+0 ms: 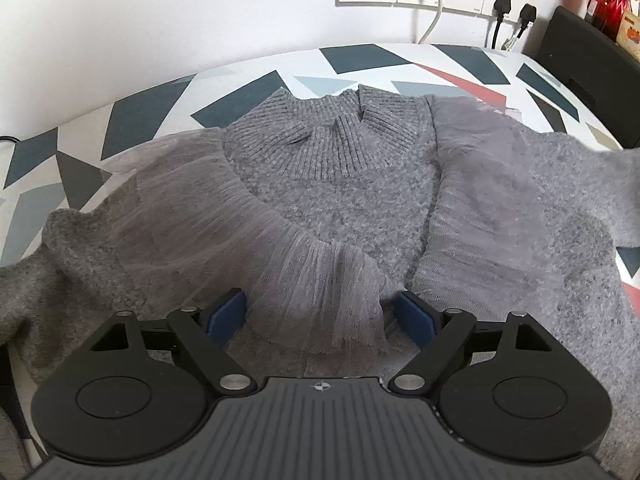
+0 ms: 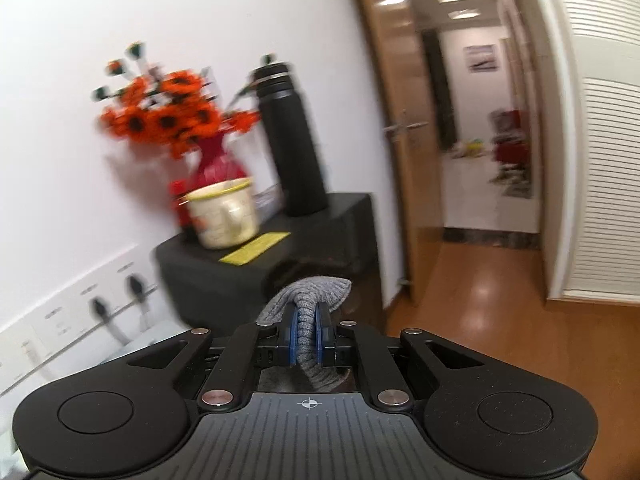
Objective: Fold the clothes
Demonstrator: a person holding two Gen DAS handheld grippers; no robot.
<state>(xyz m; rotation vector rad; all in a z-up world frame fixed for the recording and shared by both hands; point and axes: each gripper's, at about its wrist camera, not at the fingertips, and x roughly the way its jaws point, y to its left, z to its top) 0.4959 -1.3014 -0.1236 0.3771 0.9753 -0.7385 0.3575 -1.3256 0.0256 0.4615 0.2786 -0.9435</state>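
A grey knit sweater [image 1: 340, 200] with a ribbed collar and sheer tulle ruffles lies face up on the patterned bed cover [image 1: 132, 112]. My left gripper [image 1: 322, 314] is open, low over the sweater's front, with a tulle ruffle [image 1: 352, 304] lying between its blue pads. My right gripper [image 2: 307, 338] is shut on a ribbed grey cuff of the sweater [image 2: 310, 304] and holds it raised, pointing at the room's side wall. The right gripper is not visible in the left wrist view.
Wall sockets with plugs and cables [image 1: 500, 0] line the wall behind the bed. A black cabinet [image 2: 320, 248] carries a red vase of orange flowers [image 2: 168, 120], a cream mug [image 2: 224, 212] and a black flask [image 2: 292, 140]. An open doorway [image 2: 472, 120] lies right.
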